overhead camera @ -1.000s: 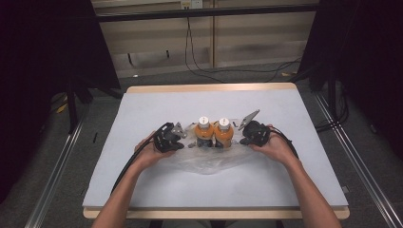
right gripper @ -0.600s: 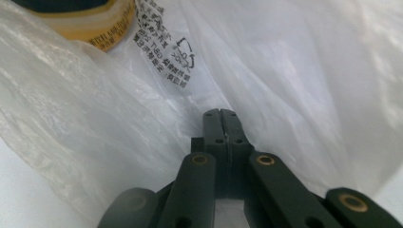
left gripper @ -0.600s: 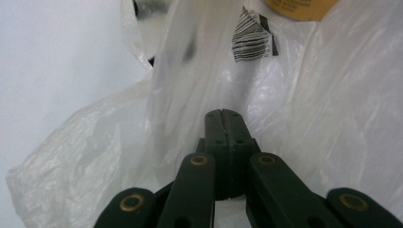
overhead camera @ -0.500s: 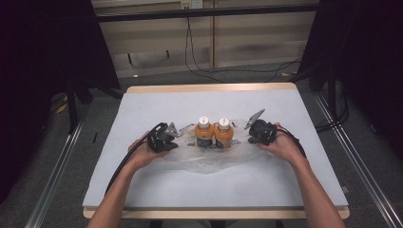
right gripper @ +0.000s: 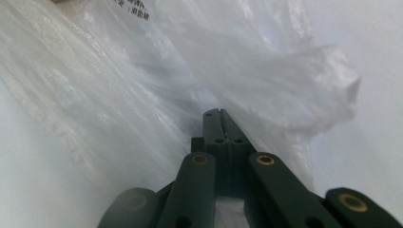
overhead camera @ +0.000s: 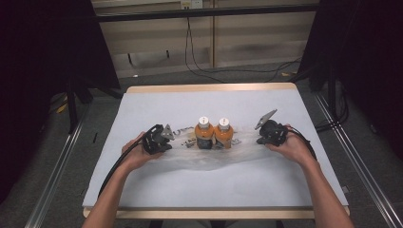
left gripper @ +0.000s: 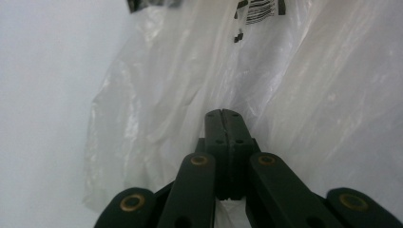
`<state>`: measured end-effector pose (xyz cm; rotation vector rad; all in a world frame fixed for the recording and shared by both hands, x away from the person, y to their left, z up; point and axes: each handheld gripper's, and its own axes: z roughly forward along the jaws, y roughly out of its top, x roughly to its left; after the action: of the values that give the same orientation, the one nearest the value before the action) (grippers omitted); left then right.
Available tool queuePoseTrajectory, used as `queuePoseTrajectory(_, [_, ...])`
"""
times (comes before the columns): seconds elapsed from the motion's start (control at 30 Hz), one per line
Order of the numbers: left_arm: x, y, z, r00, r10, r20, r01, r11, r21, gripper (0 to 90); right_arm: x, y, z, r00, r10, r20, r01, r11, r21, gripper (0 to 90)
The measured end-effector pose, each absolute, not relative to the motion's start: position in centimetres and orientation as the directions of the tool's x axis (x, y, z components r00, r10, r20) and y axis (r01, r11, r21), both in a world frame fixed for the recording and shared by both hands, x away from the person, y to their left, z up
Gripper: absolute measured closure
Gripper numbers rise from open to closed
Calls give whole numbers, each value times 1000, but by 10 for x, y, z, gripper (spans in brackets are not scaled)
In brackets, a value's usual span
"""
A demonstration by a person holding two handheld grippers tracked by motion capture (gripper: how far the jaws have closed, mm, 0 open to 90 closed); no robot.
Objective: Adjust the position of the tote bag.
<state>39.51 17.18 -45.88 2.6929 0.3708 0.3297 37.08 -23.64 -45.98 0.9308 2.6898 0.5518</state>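
Tools (overhead camera: 167, 137) (overhead camera: 263, 136) clamped on opposite plastic bag (overhead camera: 209, 159) edges, two bottles (overhead camera: 214, 133) between, bare table (overhead camera: 214, 187) around.

Both forearms are bare, no sleeves in sight, and each hand carries a black tool, the left tool (overhead camera: 157, 139) and the right tool (overhead camera: 271, 133) alike, with brass-ringed pivots on dark linkage arms, a grey three-cornered plate on top and a black cable trailing back.
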Motion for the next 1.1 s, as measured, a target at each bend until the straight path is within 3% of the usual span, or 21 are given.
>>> queuePoseTrajectory(0.6, [396, 202, -461, 923, 369, 110, 275, -830, 485, 900, 358, -254, -461, -776, 625, -88, 524, 716, 460, 900])
queuePoseTrajectory(0.87, [392, 208, -461, 923, 356, 144, 254, -847, 466, 900, 354, -254, -462, -772, 627, -102, 522, 717, 462, 900])
queuePoseTrajectory(1.1, [392, 218, -461, 919, 381, 106, 285, -825, 488, 900, 353, -253, -462, -775, 622, -115, 512, 724, 462, 900])
